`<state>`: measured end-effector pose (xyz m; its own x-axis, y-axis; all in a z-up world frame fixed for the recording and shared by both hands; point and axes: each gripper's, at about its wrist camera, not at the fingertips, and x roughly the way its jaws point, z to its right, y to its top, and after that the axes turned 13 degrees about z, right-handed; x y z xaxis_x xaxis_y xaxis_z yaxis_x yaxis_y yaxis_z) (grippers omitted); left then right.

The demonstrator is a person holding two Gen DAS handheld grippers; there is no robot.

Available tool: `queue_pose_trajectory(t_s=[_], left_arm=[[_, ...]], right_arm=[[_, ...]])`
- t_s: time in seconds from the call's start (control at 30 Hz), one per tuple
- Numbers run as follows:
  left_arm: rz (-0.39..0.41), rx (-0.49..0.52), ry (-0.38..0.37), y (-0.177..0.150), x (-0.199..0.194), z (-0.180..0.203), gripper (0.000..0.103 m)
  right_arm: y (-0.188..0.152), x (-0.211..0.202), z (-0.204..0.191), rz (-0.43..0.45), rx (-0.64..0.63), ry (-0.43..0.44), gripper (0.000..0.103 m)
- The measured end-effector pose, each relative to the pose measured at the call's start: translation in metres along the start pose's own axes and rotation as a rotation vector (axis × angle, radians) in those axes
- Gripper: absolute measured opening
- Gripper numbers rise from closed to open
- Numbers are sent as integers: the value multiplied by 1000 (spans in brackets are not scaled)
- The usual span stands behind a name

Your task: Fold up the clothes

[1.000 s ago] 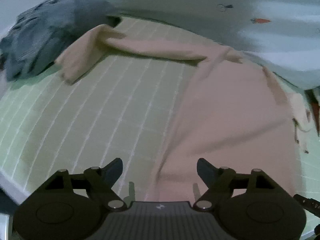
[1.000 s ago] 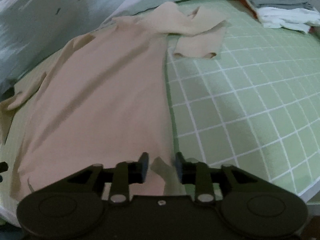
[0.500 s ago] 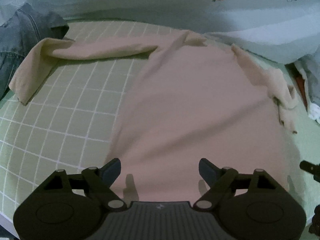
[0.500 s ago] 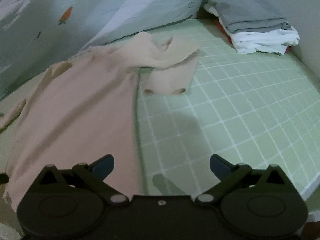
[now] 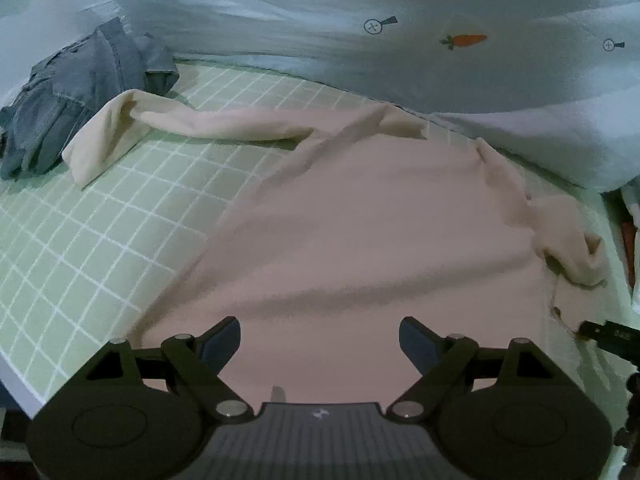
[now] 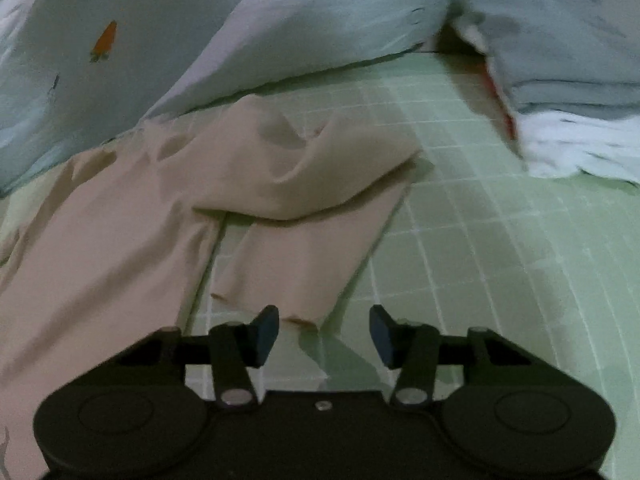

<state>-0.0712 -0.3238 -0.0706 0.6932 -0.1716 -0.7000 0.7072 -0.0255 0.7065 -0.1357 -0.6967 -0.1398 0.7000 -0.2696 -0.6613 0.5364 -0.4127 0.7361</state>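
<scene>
A pale pink long-sleeved top (image 5: 360, 216) lies spread on a green checked sheet. Its left sleeve (image 5: 172, 128) stretches away to the left and bends down at the cuff. My left gripper (image 5: 320, 340) hovers open over the top's lower middle, nothing between its fingers. In the right wrist view the top's other sleeve (image 6: 304, 240) lies folded back on itself, its cuff just ahead of my right gripper (image 6: 324, 332). The right jaws are closing, with only the cuff's edge near the left pad; the pads press on nothing.
A crumpled pair of jeans (image 5: 72, 92) lies at the far left. A light blue quilt (image 5: 400, 32) with carrot prints runs along the back. A stack of folded grey and white clothes (image 6: 568, 120) sits at the far right. The bed's near edge (image 5: 16, 388) shows at lower left.
The left gripper moved right, from the top's side edge to over its body. The right gripper let go of the hem, swung right to the folded sleeve, opened wide and is narrowing again.
</scene>
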Motion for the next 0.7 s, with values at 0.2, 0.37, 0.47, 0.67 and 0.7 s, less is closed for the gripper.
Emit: queue_pose_trajectory(t_s=[0.2, 0.37, 0.47, 0.67, 0.7], left_arm=[[-27, 31, 49, -6, -5, 22, 87], [-54, 60, 56, -8, -3, 35, 87], [-57, 86, 51, -8, -2, 41, 87], [-78, 97, 35, -10, 4, 47, 87], [-81, 100, 34, -11, 4, 48, 87]], right_arm=[[3, 14, -1, 8, -61, 27, 13], [7, -8, 28, 52, -77, -34, 2], [10, -36, 60, 75, -91, -163, 2], [1, -58, 124, 37, -139, -415, 4], [1, -59, 131, 35, -123, -425, 9]])
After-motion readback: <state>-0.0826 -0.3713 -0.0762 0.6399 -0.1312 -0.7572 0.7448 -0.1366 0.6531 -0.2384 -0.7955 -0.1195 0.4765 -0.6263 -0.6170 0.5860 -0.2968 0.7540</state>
